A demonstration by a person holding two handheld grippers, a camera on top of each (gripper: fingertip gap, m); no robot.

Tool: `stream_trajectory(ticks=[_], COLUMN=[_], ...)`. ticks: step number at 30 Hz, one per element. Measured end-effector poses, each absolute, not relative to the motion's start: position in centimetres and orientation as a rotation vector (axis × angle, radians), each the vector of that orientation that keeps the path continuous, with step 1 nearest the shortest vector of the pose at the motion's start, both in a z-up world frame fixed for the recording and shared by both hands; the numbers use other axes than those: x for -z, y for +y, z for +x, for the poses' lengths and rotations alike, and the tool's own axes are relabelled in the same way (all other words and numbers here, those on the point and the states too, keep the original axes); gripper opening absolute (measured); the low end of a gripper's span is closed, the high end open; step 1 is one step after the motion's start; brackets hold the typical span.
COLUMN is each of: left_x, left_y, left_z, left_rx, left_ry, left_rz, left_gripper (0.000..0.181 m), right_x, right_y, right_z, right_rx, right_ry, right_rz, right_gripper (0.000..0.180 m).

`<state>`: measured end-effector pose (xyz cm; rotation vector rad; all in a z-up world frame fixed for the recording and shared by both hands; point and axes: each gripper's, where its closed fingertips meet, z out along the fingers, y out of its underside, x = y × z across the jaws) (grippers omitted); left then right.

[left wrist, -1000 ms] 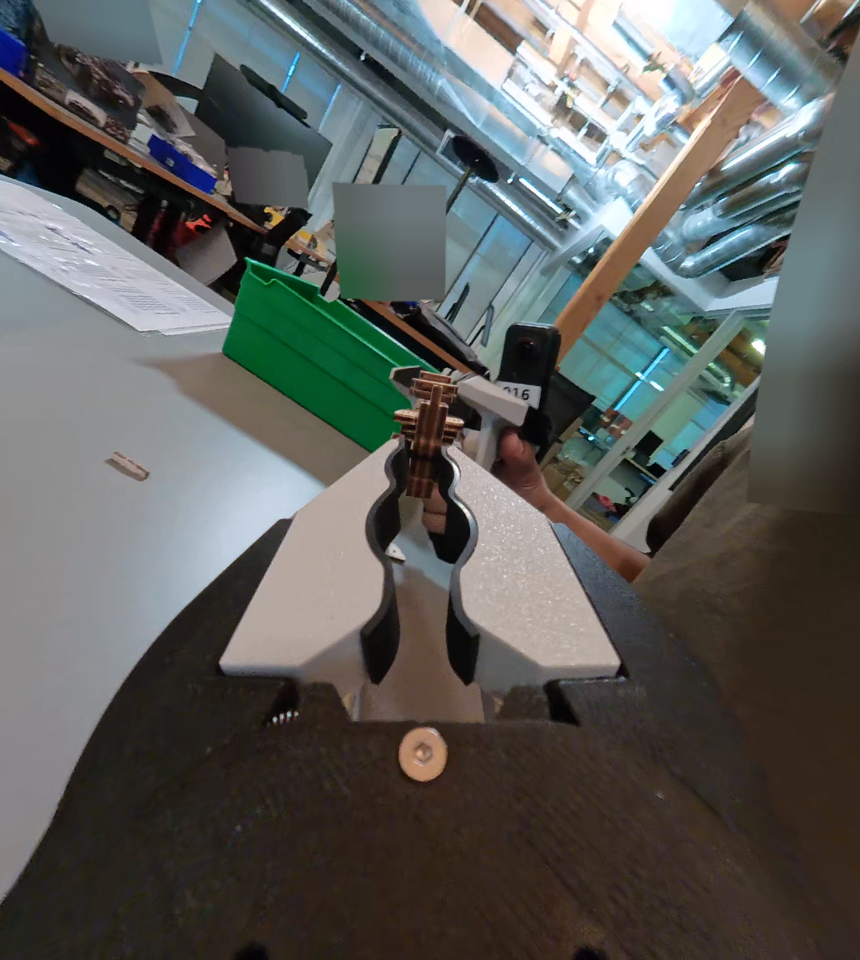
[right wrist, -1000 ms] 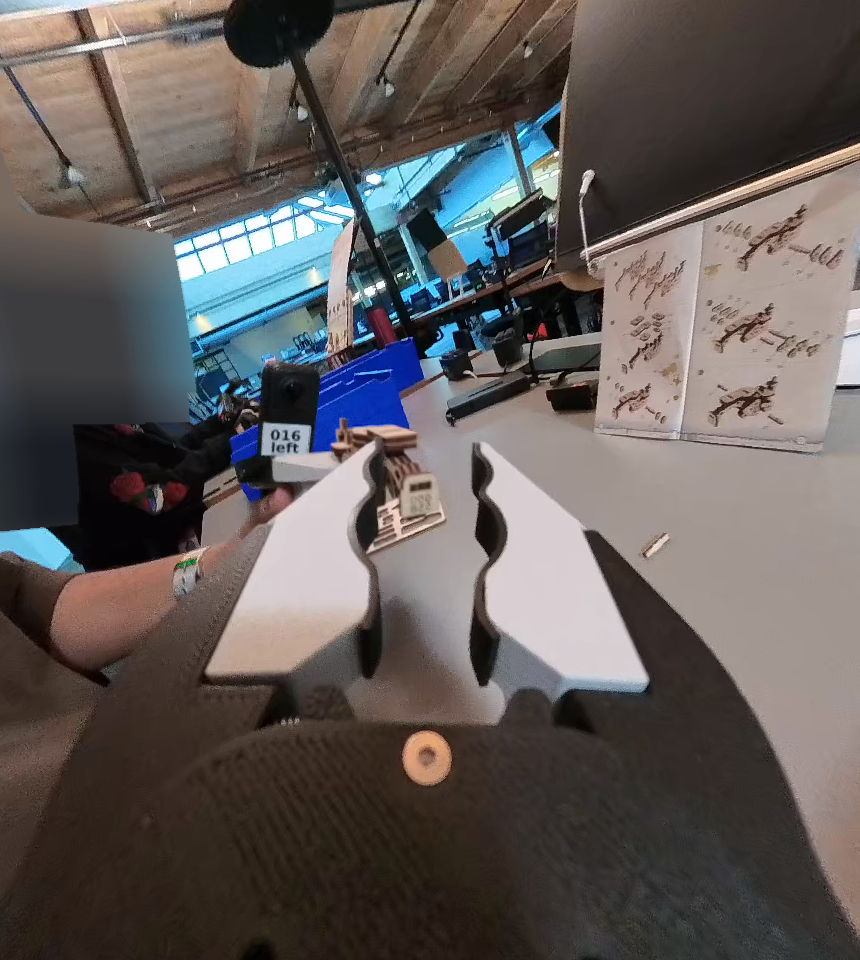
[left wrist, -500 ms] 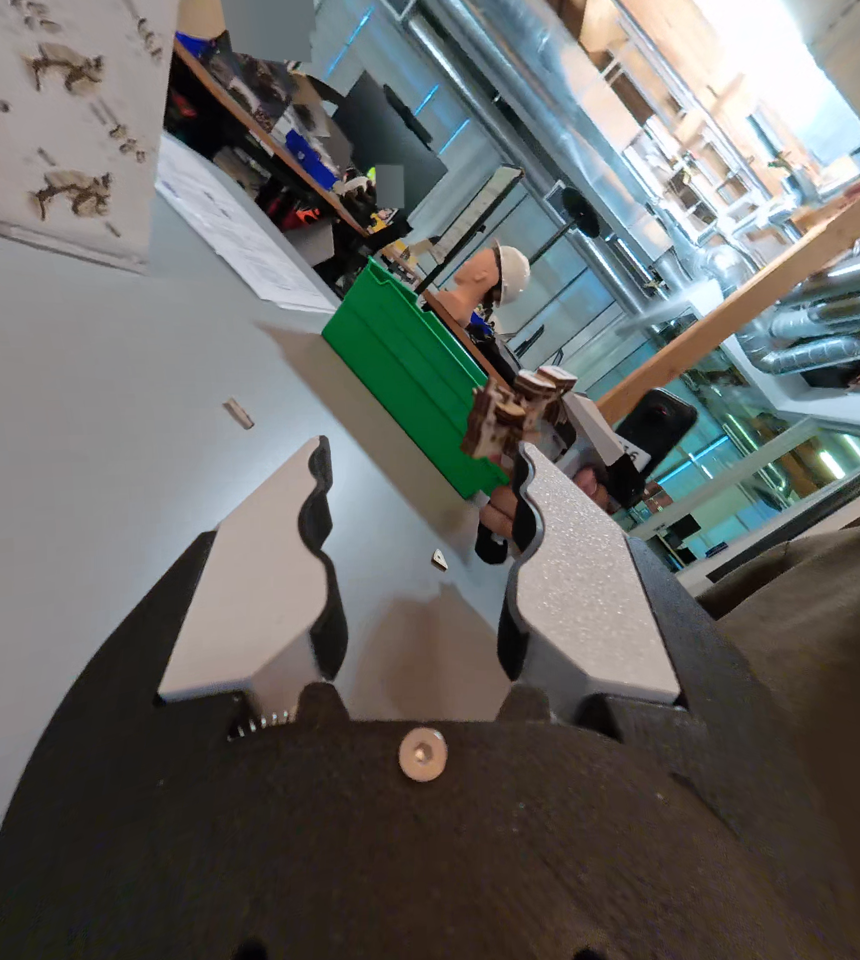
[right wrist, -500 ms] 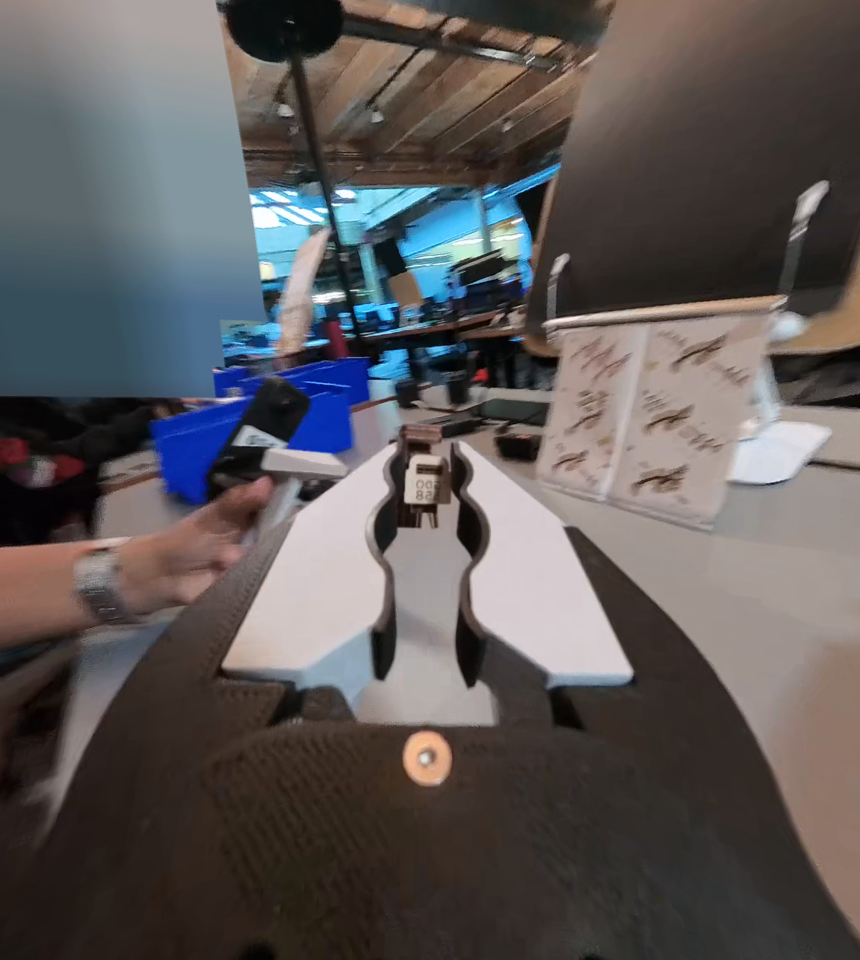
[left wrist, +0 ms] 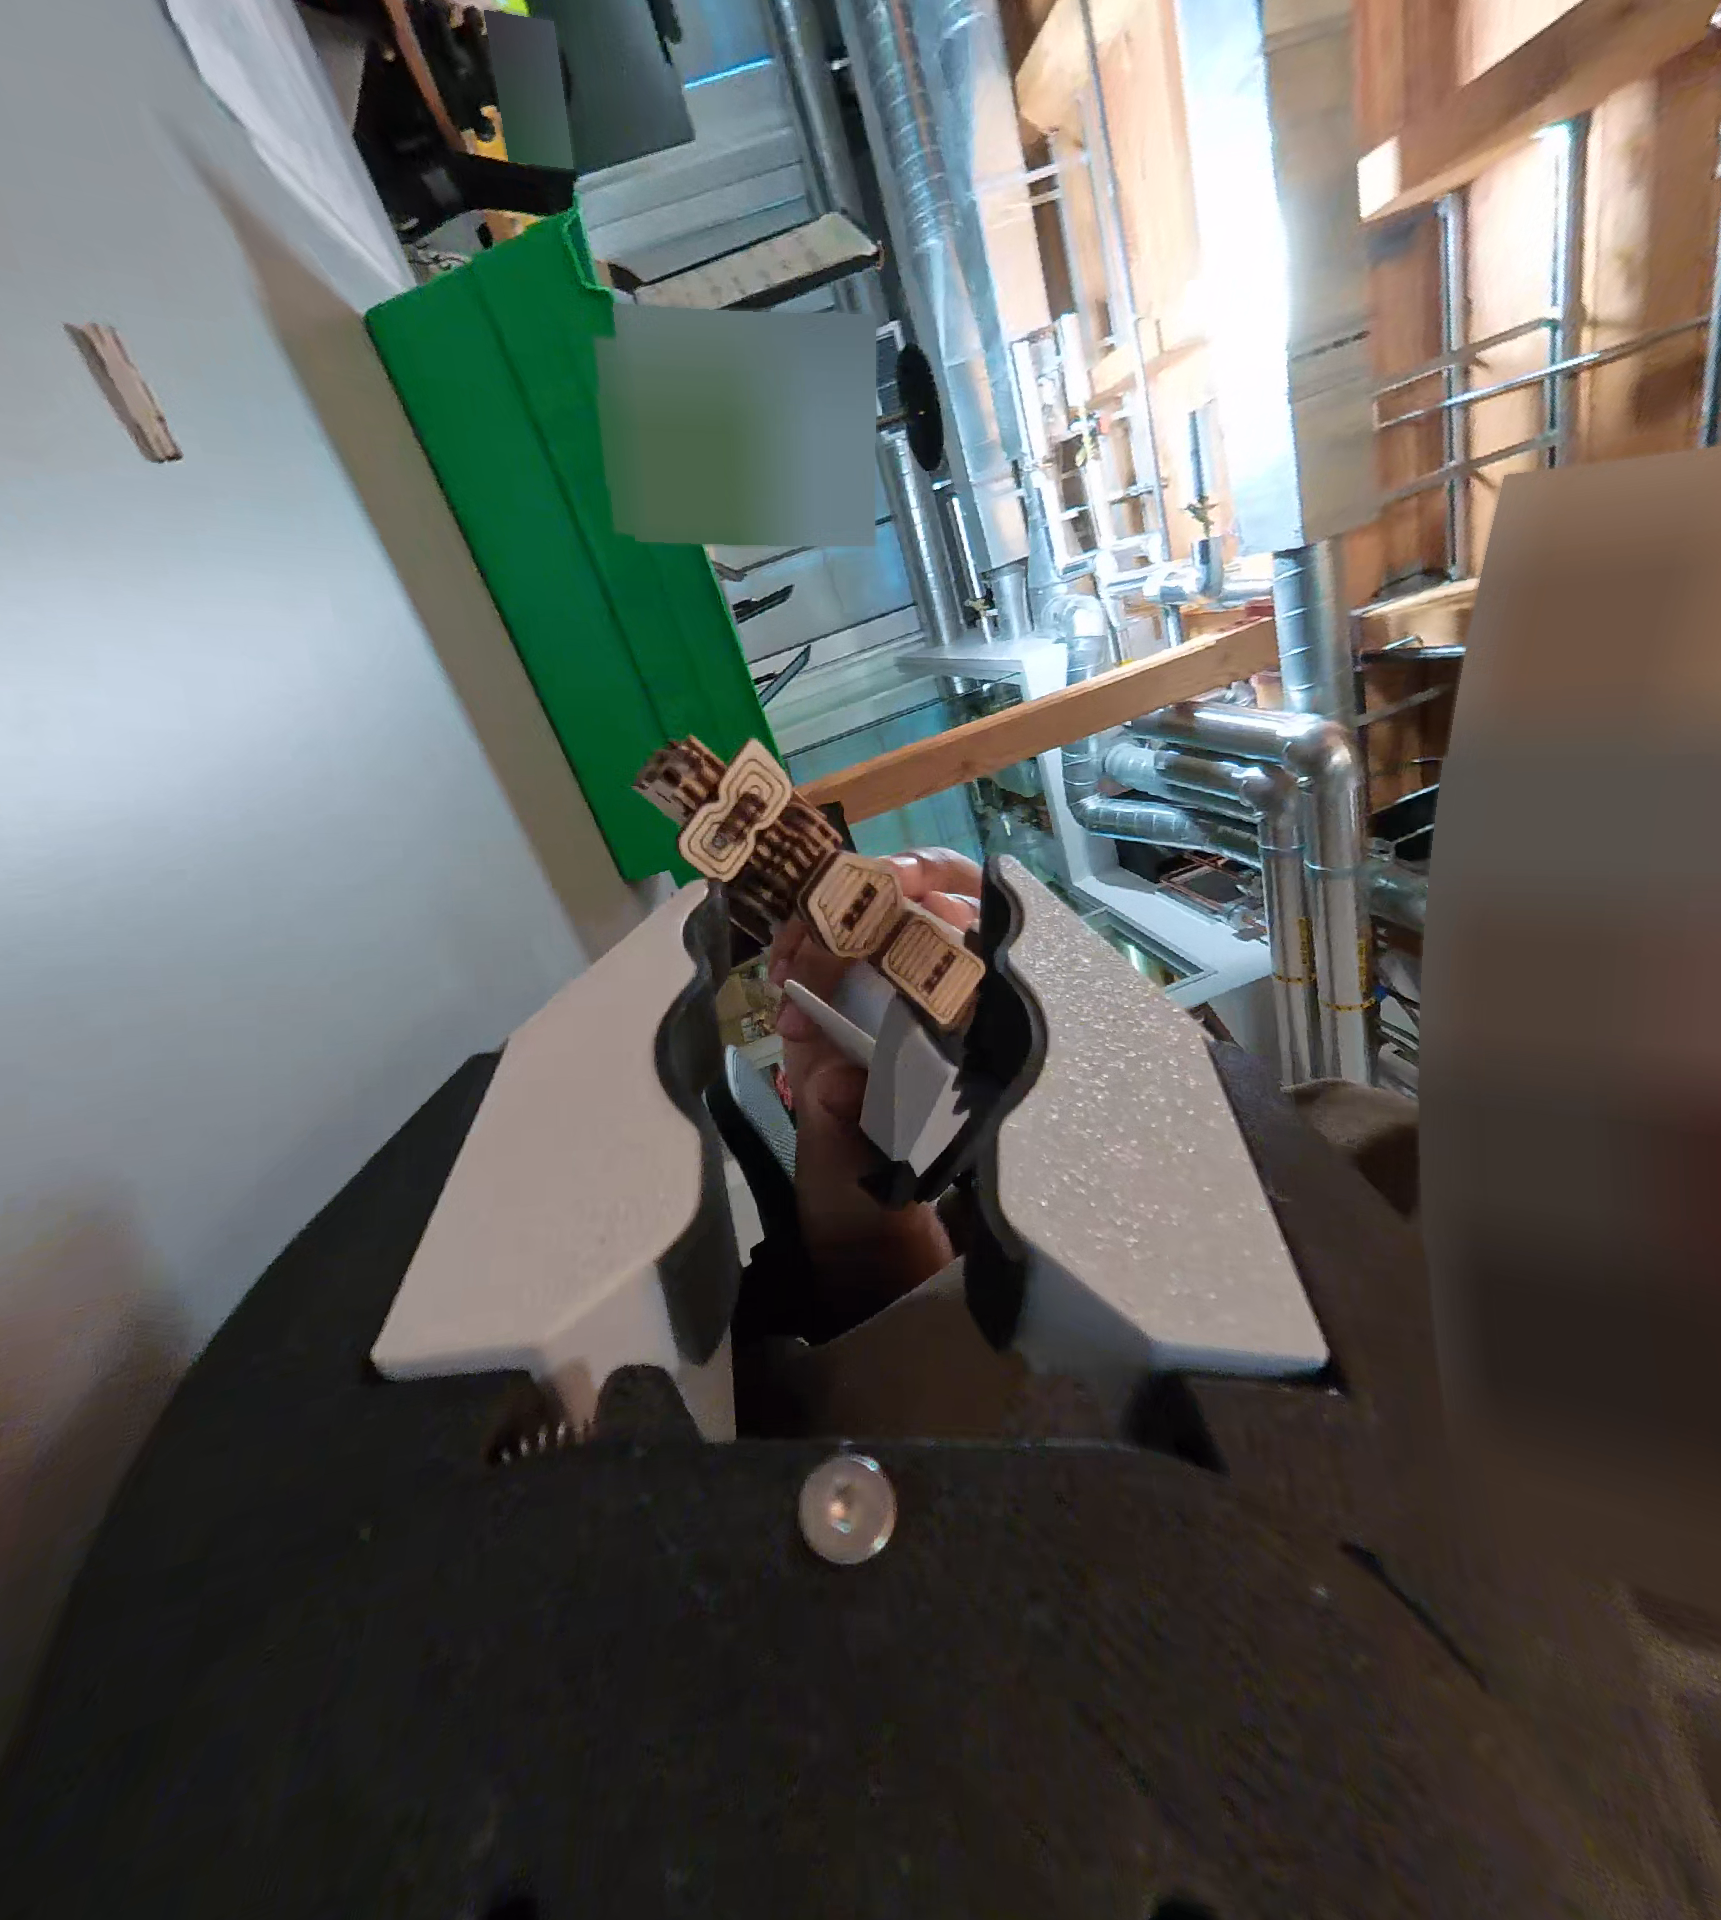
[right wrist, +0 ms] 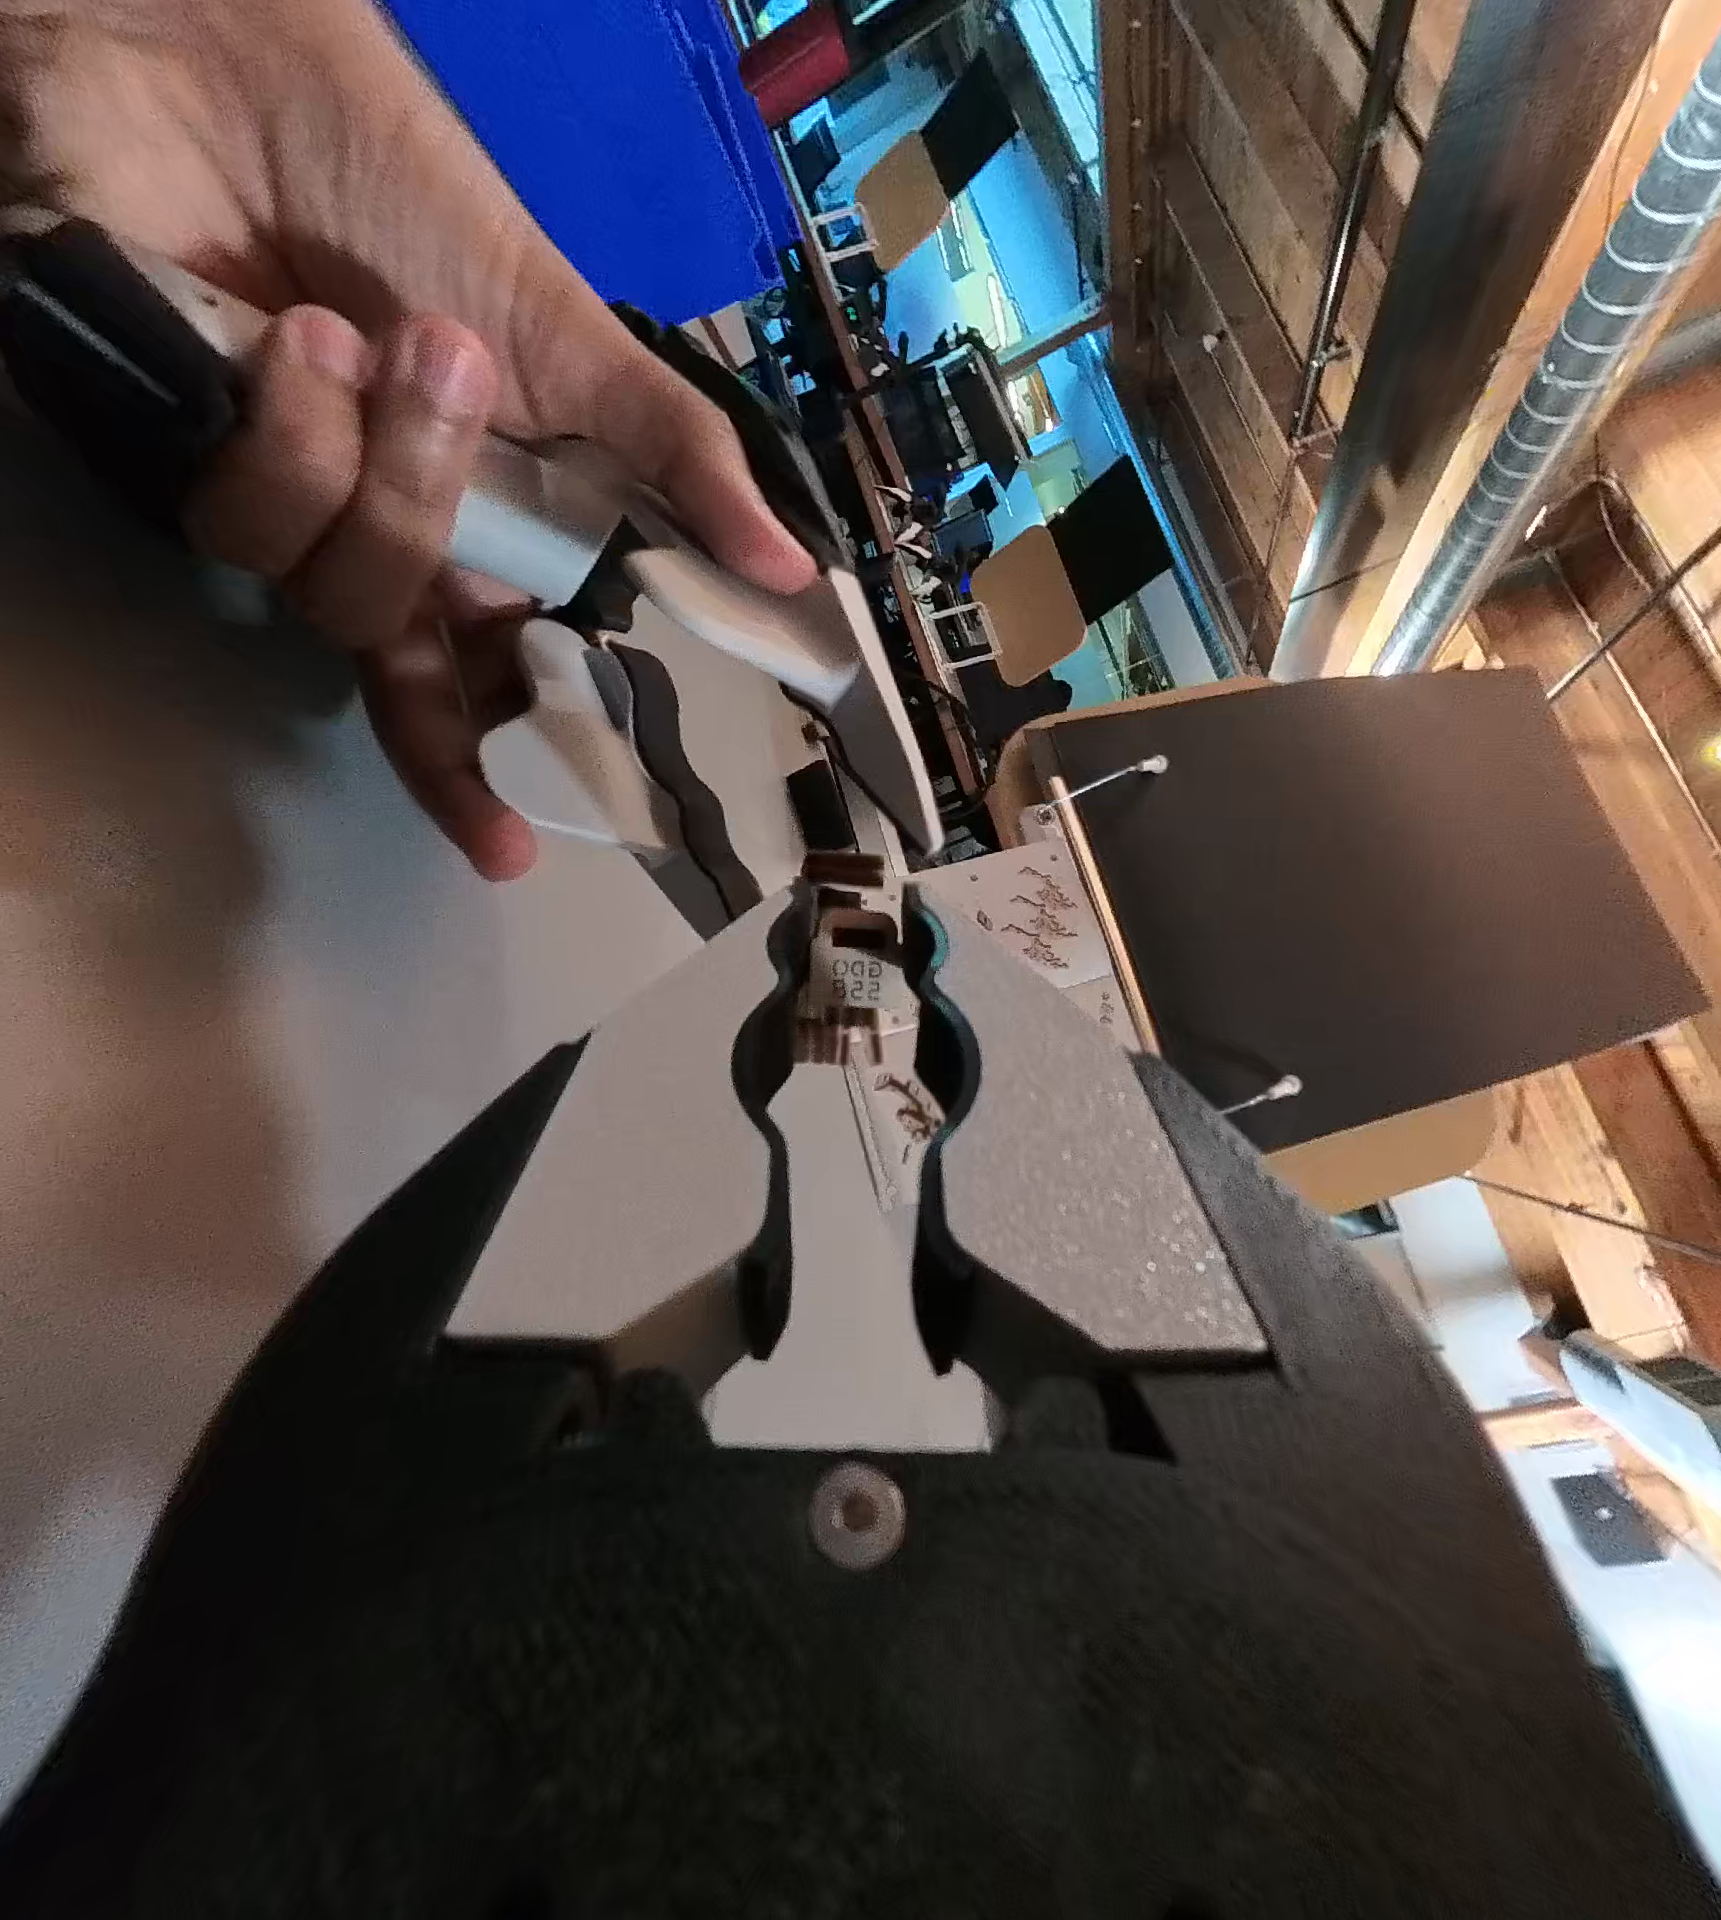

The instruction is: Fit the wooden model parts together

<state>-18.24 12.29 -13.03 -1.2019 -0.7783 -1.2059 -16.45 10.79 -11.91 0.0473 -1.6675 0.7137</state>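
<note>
While the right gripper stayed out of contact with the table, its fingers were clamped on the wooden model assembly, which sat between their tips at 12 o'clock in the right wrist view. At 10 o'clock the left gripper stood spread and empty, a hand gripping it. A small wooden piece lay on the grey table.
</note>
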Motion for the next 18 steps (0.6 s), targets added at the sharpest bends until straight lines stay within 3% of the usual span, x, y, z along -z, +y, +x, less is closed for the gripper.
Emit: stream_trajectory(ticks=[3, 12, 18], left_x=[14.0, 14.4, 13.6], left_y=[12.5, 12.2, 11.0], left_z=[-18.2, -19.2, -21.1], left_rx=[1.184, 1.139, 1.005], left_ry=[-0.824, -0.886, -0.875], left_rz=[-1.244, -1.208, -1.162], left_gripper=[0.032, 0.022, 0.017], right_x=[12.5, 14.3, 12.0], right_y=[10.3, 9.0, 10.2], right_z=[-16.1, -15.5, -15.6], right_rx=[-0.653, -0.587, -1.063], right_ry=[-1.681, -1.752, -1.749], right_rz=[0.125, 0.230, -0.150], right_gripper=[0.015, 0.021, 0.031])
